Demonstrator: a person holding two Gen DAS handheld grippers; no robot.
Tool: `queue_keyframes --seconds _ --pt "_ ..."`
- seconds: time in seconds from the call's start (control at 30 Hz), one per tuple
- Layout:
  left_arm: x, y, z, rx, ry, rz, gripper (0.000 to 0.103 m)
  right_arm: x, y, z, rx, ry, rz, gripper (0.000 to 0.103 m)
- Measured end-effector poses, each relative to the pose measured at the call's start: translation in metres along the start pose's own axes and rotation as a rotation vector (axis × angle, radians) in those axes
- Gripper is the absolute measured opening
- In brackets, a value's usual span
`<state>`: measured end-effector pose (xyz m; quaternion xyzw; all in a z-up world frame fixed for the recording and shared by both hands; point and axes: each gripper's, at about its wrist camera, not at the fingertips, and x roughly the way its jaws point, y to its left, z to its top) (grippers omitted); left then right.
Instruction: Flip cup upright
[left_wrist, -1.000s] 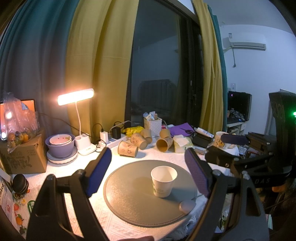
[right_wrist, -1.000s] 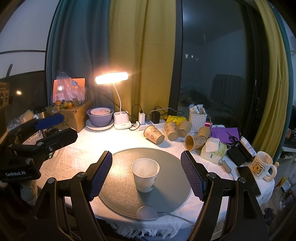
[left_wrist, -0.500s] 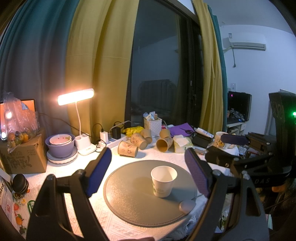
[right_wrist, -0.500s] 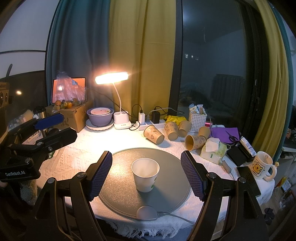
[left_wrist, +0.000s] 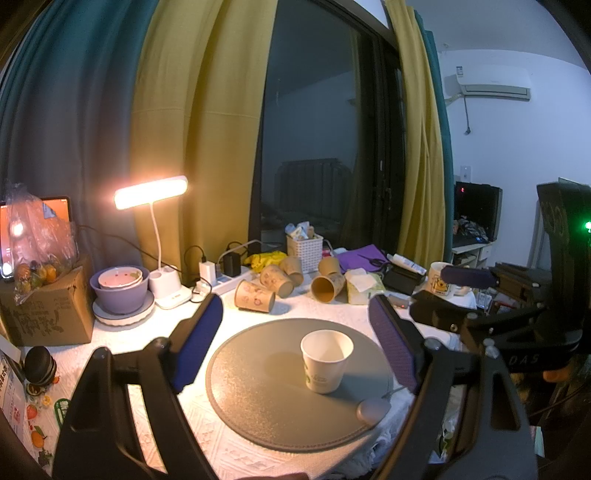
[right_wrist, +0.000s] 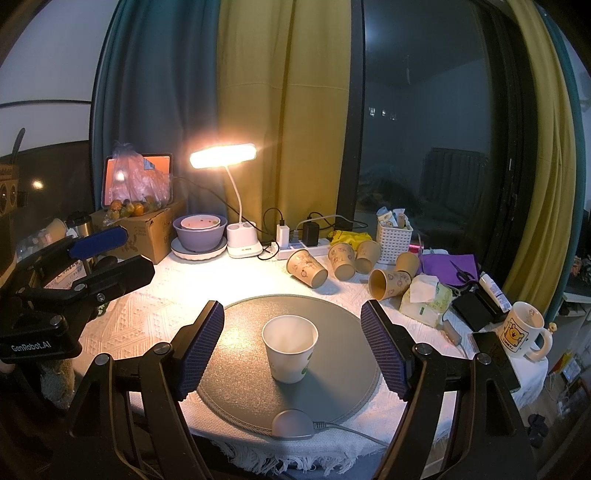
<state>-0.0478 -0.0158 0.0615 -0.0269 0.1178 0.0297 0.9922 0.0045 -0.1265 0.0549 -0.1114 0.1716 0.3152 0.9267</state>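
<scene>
The white cloth-covered surface (right_wrist: 162, 306) carries a round grey mat (right_wrist: 240, 369) whose near edge reaches the surface's front edge. A white paper cup (right_wrist: 290, 349) stands upright, mouth up, near the mat's middle, with bare mat all round. The left gripper (left_wrist: 295, 347) and right gripper (right_wrist: 291, 349) hover with fingers spread wide, holding nothing. Brown paper cups (right_wrist: 306, 267) lie tipped behind the mat.

White cup (right_wrist: 290, 348) with green print, centre frame, on a grey round mat (right_wrist: 236, 354); brown patterned paper cups (right_wrist: 306, 268) behind; mustard curtain (right_wrist: 284, 122) above.
</scene>
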Motion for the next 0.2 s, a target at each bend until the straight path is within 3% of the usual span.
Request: queue_keyframes --seconds 0.2 --pt "-0.0010 0.0001 -0.0016 -0.002 -0.016 -0.006 0.082 0.0003 -0.0005 0.0007 0.000 0.001 0.002 0.079"
